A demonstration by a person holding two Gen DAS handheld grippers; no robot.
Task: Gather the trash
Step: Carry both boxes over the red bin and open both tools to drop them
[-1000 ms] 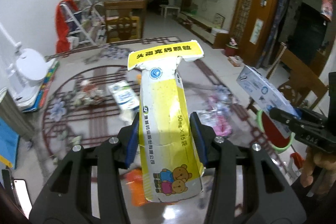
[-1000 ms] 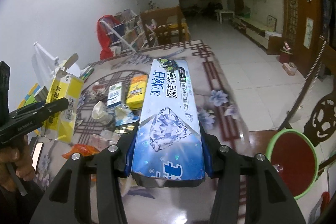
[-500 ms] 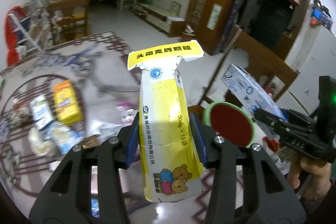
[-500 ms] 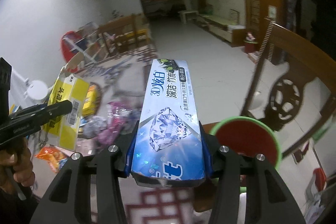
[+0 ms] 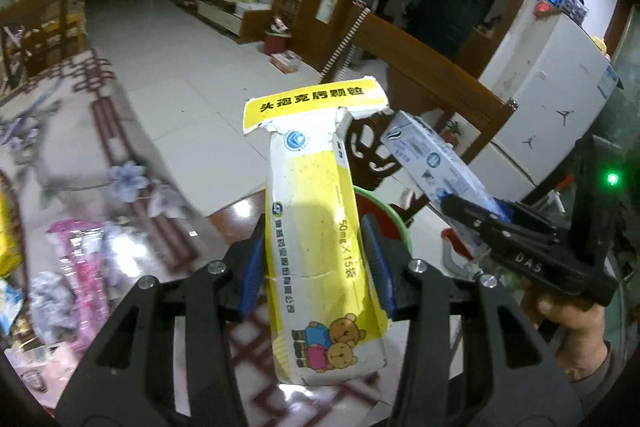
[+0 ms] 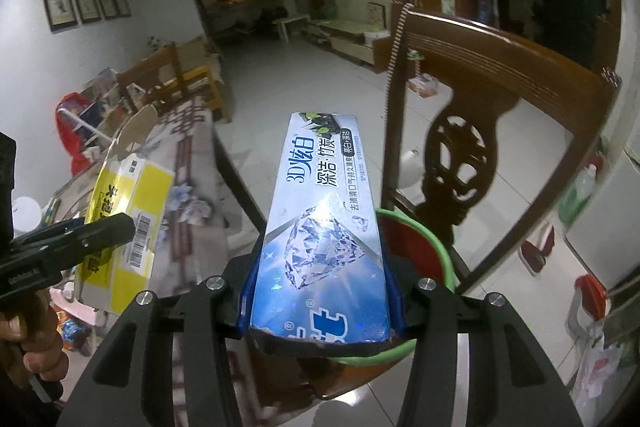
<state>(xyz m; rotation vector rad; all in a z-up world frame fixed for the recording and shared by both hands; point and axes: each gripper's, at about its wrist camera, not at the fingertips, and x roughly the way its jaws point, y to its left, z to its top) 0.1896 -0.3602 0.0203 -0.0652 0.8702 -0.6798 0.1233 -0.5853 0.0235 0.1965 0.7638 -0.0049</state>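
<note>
My left gripper [image 5: 316, 263] is shut on a yellow and white medicine box [image 5: 316, 227] with cartoon bears, held upright off the table edge. My right gripper [image 6: 320, 291] is shut on a blue toothpaste box [image 6: 324, 227]. The toothpaste box [image 5: 432, 163] and right gripper [image 5: 492, 223] also show in the left wrist view at the right. The medicine box [image 6: 124, 211] and left gripper [image 6: 88, 235] show at the left of the right wrist view. A red bin with a green rim [image 6: 416, 247] sits on the chair seat just below and behind both boxes; its rim [image 5: 384, 203] peeks out behind the medicine box.
A carved wooden chair [image 6: 460, 155] stands right behind the bin. The patterned table [image 5: 120, 163] at the left carries a pink wrapper [image 5: 80, 267] and other litter. A white fridge [image 5: 552, 107] stands at the right. Tiled floor lies beyond the table.
Both grippers have swung right, away from the table's litter and toward the chair. The red bin has come closer, now directly under both held boxes.
</note>
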